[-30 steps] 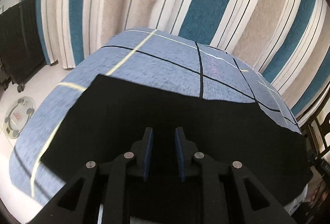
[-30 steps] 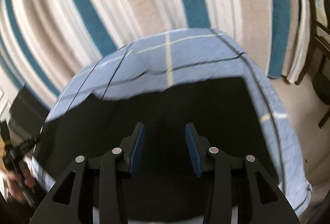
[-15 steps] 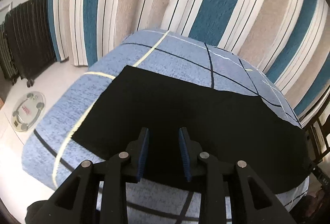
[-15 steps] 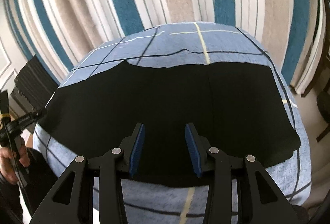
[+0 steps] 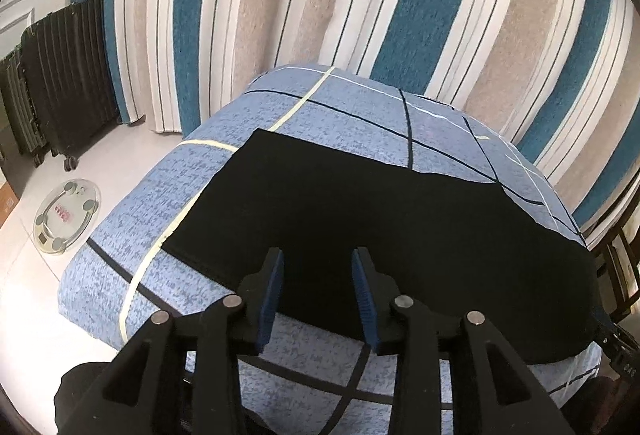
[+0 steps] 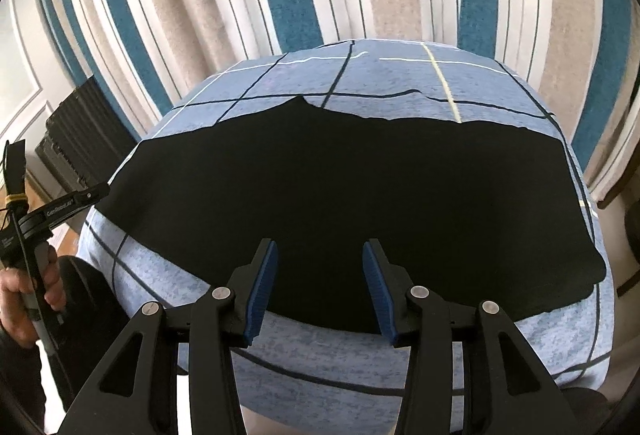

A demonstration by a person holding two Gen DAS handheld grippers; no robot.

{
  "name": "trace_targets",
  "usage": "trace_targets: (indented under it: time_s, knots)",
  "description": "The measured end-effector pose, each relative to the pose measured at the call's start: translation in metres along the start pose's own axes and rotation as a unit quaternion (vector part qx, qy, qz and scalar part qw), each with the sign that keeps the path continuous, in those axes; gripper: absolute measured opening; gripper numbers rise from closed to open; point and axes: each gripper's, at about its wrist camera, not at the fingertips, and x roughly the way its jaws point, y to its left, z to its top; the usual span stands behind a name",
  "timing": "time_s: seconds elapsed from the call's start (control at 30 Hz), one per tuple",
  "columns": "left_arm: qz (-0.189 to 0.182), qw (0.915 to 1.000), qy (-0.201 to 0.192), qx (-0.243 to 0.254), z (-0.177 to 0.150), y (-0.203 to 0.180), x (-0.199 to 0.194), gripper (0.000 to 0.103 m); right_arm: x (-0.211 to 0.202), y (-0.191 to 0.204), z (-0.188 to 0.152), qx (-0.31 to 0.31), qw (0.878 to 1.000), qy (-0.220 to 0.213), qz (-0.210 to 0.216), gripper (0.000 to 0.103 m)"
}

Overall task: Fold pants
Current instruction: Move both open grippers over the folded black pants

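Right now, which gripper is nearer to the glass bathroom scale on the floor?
Left. The left gripper hangs over the bed end beside the scale; the right gripper is further along the pants.

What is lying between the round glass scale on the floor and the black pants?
In the left wrist view, bare pale floor and then a strip of the blue checked bed cover separate the scale from the pants.
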Motion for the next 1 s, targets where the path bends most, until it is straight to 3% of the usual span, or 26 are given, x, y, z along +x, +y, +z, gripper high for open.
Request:
trace_targets:
  time_s: [0.17, 0.4, 0.53, 0.7, 0.87, 1.0]
  knots:
    - [0.003, 0.9997, 0.003, -0.023, -0.004, 0.013, 0.0, 0.039, 0.004, 0.006, 0.002, -0.005, 1.0, 0.004, 0.002, 0.046]
    - [-0.01, 0.9932, 0.003, -0.116, -0.017, 0.046, 0.002, 0.044, 0.006, 0.013, 0.004, -0.012, 1.0, 0.005, 0.005, 0.046]
    - [-0.017, 0.9881, 0.024, -0.151, -0.026, 0.058, 0.019, 0.044, 0.007, 0.015, 0.004, -0.014, 1.0, 0.009, 0.006, 0.046]
    - [-0.031, 0.9837, 0.001, -0.177, -0.024, 0.064, 0.025, 0.05, 0.007, 0.016, 0.005, -0.013, 1.0, 0.01, 0.006, 0.046]
    - [-0.039, 0.9769, -0.019, -0.209, -0.018, 0.074, 0.033, 0.05, 0.006, 0.018, 0.008, -0.014, 1.0, 0.006, 0.007, 0.046]
    - [-0.031, 0.9776, -0.028, -0.206, -0.013, 0.072, 0.035, 0.046, 0.006, 0.017, 0.009, -0.014, 1.0, 0.005, 0.006, 0.046]
